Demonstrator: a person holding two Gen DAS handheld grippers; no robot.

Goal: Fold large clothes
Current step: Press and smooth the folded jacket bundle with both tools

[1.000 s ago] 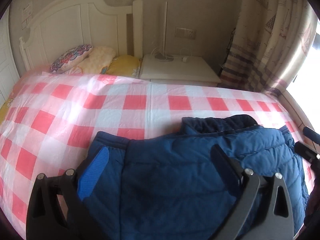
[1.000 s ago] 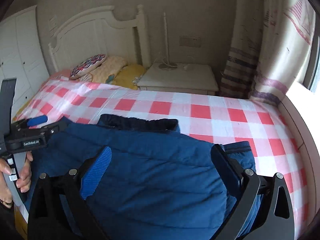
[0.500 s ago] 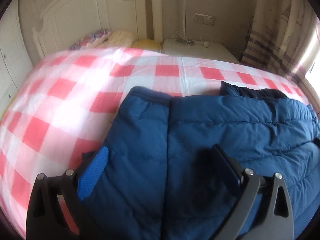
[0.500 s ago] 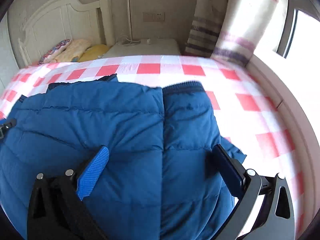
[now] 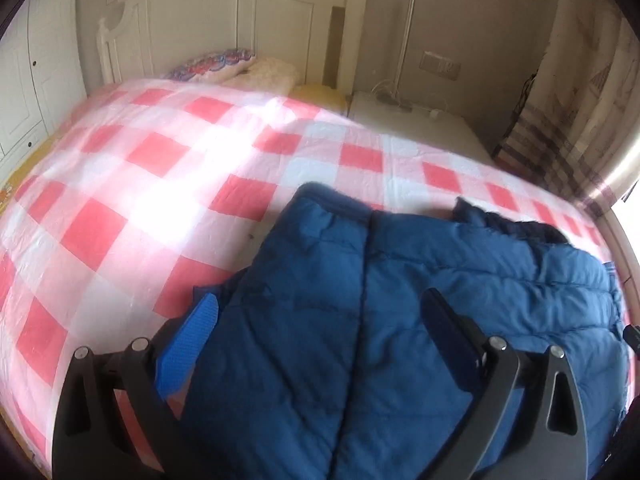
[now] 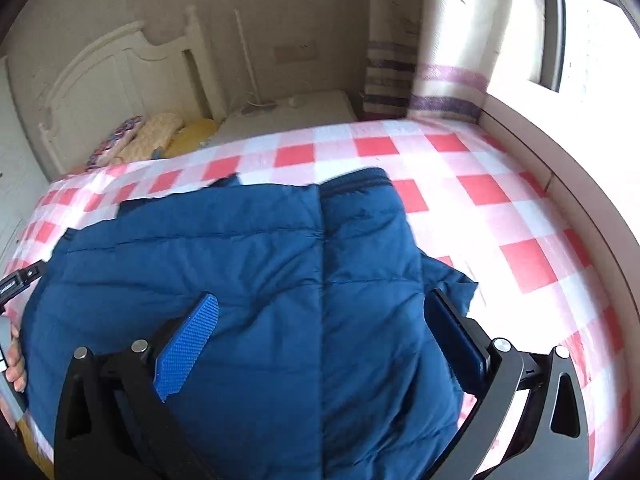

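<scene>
A dark blue puffer jacket [image 5: 400, 320] lies on the red-and-white checked bed cover [image 5: 120, 184], with a sleeve folded over its body along a straight seam. My left gripper [image 5: 320, 304] hangs open just over the jacket's left part, its fingers wide apart and the padding bulging between them. My right gripper [image 6: 320, 304] is open in the same way over the jacket [image 6: 260, 260] at its right part. In the right wrist view, the left gripper's body [image 6: 20, 278] and the hand [image 6: 16, 364] holding it show at the left edge.
A white headboard [image 5: 224, 24] and pillows [image 5: 240, 66] are at the far end of the bed. A white nightstand [image 5: 416, 124] with a lamp pole stands beside it. Striped curtains [image 6: 424, 80] and a window ledge [image 6: 560, 160] run along the right side.
Both cameras have swung and tilted over the jacket. The left view now takes in more of the checked cover on the left. The fingers of both grippers stay equally wide apart.
</scene>
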